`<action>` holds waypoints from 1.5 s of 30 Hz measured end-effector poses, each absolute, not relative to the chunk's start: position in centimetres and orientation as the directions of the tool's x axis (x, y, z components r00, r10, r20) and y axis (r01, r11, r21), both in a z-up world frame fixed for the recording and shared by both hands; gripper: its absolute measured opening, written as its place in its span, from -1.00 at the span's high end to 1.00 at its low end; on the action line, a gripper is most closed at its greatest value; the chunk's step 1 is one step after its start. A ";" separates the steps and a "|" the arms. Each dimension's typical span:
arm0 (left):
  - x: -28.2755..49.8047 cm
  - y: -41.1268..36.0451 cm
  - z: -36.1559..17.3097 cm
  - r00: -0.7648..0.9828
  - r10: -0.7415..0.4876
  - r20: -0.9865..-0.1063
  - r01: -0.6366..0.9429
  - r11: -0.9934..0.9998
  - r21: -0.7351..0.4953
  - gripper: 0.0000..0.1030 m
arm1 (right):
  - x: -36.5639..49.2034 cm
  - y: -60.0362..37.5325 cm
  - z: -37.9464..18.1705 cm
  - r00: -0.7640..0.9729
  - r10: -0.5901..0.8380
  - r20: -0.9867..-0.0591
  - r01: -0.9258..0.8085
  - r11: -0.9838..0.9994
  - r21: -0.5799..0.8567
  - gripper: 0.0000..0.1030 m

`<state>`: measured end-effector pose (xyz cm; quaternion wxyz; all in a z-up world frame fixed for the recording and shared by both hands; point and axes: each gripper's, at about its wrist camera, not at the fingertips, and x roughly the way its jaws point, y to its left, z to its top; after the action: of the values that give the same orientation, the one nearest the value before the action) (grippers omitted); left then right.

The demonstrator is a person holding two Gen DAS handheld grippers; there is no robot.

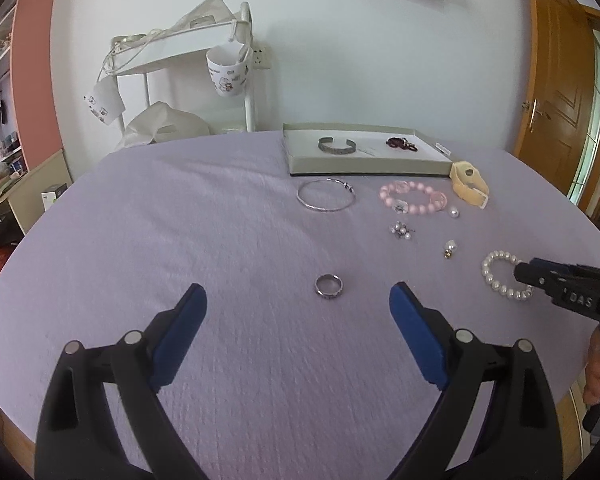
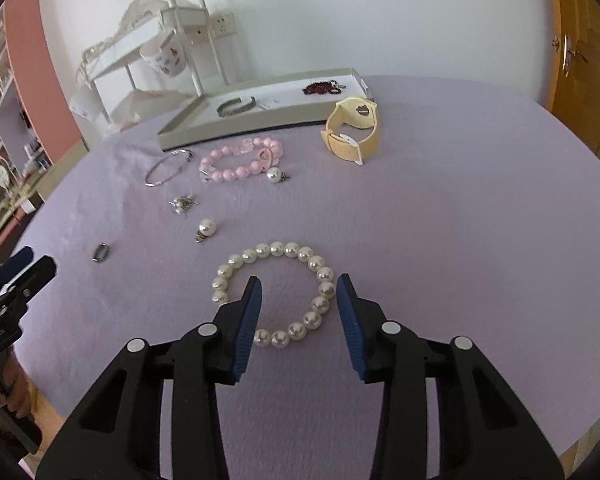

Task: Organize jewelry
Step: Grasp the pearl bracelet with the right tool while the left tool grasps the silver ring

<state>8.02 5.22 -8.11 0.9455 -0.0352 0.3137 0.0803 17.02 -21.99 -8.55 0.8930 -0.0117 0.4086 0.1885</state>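
On the bench [image 1: 180, 220]: one ring [image 1: 329, 286], one bangle [image 1: 326, 200], one pink bracelet [image 1: 414, 198], one pearl bracelet [image 2: 274, 294], one watch [image 2: 352, 130], one tray [image 1: 364, 168] holding a cuff [image 1: 337, 146]. Left claw [image 1: 298, 300] wide apart, ring lying flat just ahead between its tips. Right claw [image 2: 299, 290] apart, straddling the pearl bracelet's right side, not pressing. Watch on its side, opening sideways.

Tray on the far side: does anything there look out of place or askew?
The tray holds just a cuff bracelet and a dark red beaded piece. Neither looks damaged or spilled. Nothing stands out.
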 end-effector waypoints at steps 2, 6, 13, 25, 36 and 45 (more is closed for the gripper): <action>8.1 5.2 -8.3 0.787 0.121 -0.605 -0.169 0.985 -0.022 -0.79 | 17.4 -22.1 -8.6 0.599 0.308 -0.739 -0.328 0.936 0.124 0.26; 8.4 5.1 -8.7 0.780 0.116 -0.615 -0.161 0.987 -0.018 -0.79 | 18.1 -21.9 -8.8 0.595 0.272 -0.757 -0.310 0.946 0.096 0.26; 9.1 4.8 -9.2 0.763 0.088 -0.640 -0.139 0.990 -0.029 -0.77 | 17.4 -21.2 -8.9 0.611 0.230 -0.757 -0.342 0.940 0.009 0.77; 12.2 4.5 -10.6 0.693 0.086 -0.716 -0.166 0.985 -0.041 -0.40 | 17.8 -23.2 -7.7 0.607 0.282 -0.743 -0.286 0.950 0.127 0.81; 14.2 3.3 -10.8 0.662 0.113 -0.741 -0.170 0.985 -0.002 0.27 | 18.4 -22.5 -7.3 0.589 0.317 -0.743 -0.304 0.939 0.159 0.81; 14.0 3.1 -10.7 0.673 0.114 -0.731 -0.164 0.986 0.003 0.58 | 18.3 -22.6 -6.8 0.591 0.329 -0.736 -0.315 0.935 0.165 0.81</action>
<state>14.01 3.09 -10.67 0.9141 -0.0314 0.3971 0.0761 18.28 -22.63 -6.81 0.8919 0.0086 0.4145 0.1807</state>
